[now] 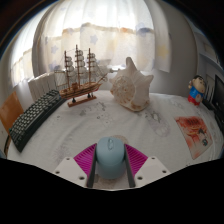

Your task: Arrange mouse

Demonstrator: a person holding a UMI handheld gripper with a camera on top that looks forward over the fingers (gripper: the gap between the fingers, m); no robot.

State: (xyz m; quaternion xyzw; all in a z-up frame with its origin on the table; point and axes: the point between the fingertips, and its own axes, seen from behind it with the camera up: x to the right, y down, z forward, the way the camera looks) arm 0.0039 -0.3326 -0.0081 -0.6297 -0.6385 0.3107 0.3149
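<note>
Mouse (110, 157): pale blue-grey, smooth and rounded, longer than it is wide, seen from behind and above so that its back swells toward the viewer and its nose points away across the tabletop.
Where it lies: low on the white tabletop (150, 130), right between the two jaws, with a magenta pad (86, 157) close at either side.
Gripper (110, 165): jaws spread into a V about the mouse; the pads come up against its flanks, but whether they press on it or only stand beside it I cannot tell from here.
Tabletop: white with a faint marbled pattern, curving off toward the window.
Keyboard (35, 112): dark, lying slantwise well off to the left of the mouse, its far end toward the ship.
Model ship (82, 75): wooden, with tall masts and rigging, standing on a brown base beyond the keyboard.
Seashell (131, 87): large, cream-coloured and spiky, straight beyond the mouse and beside the ship.
Small figure (196, 91): blue and white, at the far right near the curtain.
Printed card (193, 132): reddish, flat on the surface to the right.
Backdrop: light curtains (110, 30) with daylight behind them.
In the way: bare surface lies between the mouse and the shell.
</note>
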